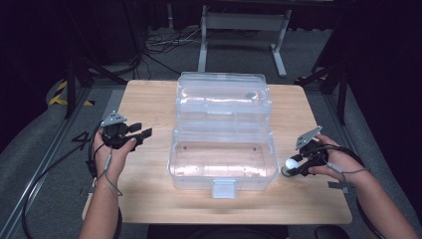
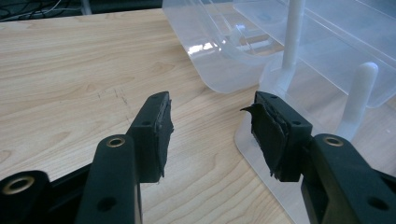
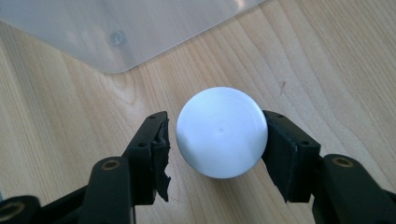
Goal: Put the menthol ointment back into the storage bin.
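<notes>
The white ball [image 3: 222,132] lies on the table [image 1: 149,199] just right of the clear box [image 1: 222,164], between the right gripper [image 3: 218,135]'s jaws; whether they pinch it cannot be told; smooth, likely light and slippery, best squeezed across its widest girth; the left gripper [image 2: 212,128] gapes empty left of the box.

The table [image 1: 149,99] looks like matt pale wood grain, the box [image 1: 224,159] clear glossy plastic, the round white lid [image 3: 222,132] smooth and satiny.
</notes>
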`<state>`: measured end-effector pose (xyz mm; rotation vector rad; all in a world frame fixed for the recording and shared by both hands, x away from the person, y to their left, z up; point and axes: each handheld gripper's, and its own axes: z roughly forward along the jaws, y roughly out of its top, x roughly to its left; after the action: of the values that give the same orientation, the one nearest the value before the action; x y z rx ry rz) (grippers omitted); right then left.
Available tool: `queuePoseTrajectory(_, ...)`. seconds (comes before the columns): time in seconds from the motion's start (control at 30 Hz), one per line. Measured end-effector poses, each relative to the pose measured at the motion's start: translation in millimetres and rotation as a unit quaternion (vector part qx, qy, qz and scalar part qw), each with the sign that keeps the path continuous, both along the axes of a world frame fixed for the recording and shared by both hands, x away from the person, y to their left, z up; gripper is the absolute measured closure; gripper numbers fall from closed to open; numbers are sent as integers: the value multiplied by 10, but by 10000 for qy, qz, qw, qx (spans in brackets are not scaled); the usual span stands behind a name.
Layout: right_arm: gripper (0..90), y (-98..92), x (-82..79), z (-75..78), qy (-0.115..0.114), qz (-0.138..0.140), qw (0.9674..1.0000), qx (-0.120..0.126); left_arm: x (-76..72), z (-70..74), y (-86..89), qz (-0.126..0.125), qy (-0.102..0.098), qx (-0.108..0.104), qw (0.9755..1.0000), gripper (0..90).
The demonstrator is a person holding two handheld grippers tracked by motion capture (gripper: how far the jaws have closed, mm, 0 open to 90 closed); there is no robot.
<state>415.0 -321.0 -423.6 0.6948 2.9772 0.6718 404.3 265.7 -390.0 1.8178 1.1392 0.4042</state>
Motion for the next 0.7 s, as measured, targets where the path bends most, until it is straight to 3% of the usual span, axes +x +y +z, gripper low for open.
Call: queuePoseTrajectory(0.7, 493, 87, 33, -5, -80, 188, 9994, -262, 7, -14, -4, -40, 65, 15, 10000, 479)
